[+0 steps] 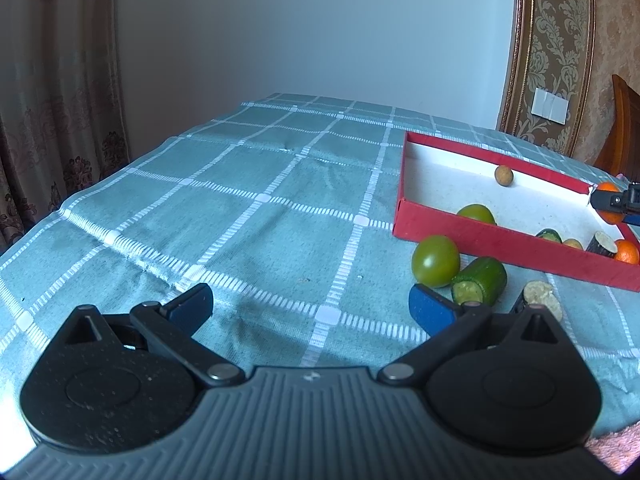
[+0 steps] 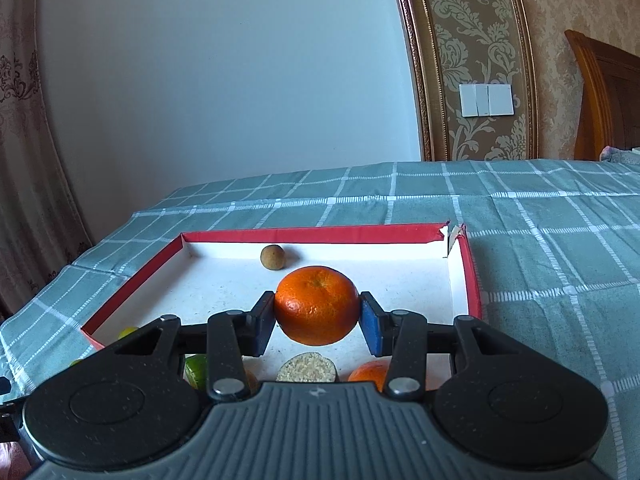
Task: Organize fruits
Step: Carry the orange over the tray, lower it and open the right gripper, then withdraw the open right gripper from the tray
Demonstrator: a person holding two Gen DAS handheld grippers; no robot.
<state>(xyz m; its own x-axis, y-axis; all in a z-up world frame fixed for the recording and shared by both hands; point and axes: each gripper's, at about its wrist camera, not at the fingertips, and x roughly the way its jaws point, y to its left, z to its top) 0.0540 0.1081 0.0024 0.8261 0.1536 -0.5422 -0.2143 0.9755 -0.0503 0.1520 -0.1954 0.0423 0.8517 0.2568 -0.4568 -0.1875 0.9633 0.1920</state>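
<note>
My right gripper point(image 2: 317, 318) is shut on an orange mandarin point(image 2: 316, 304) and holds it above the white floor of the red box point(image 2: 312, 235). A small brown fruit point(image 2: 273, 257) lies by the box's far wall. Below the mandarin sit a cut pale slice point(image 2: 306, 368), a second mandarin point(image 2: 370, 374) and a green piece point(image 2: 196, 370). In the left wrist view my left gripper point(image 1: 310, 304) stands open over the cloth. Just ahead of its right finger lie a green tomato point(image 1: 435, 261), a cucumber chunk point(image 1: 480, 281) and a cut slice point(image 1: 540, 294). The right gripper point(image 1: 616, 200) shows with its mandarin at the box's right end.
The box point(image 1: 500, 240) also holds a green tomato point(image 1: 476, 214), cucumber pieces point(image 1: 549, 235) and another mandarin point(image 1: 627, 251). A teal checked cloth point(image 1: 240, 208) covers the table. A curtain hangs at the left, and a wall with a light switch point(image 2: 486, 99) stands behind.
</note>
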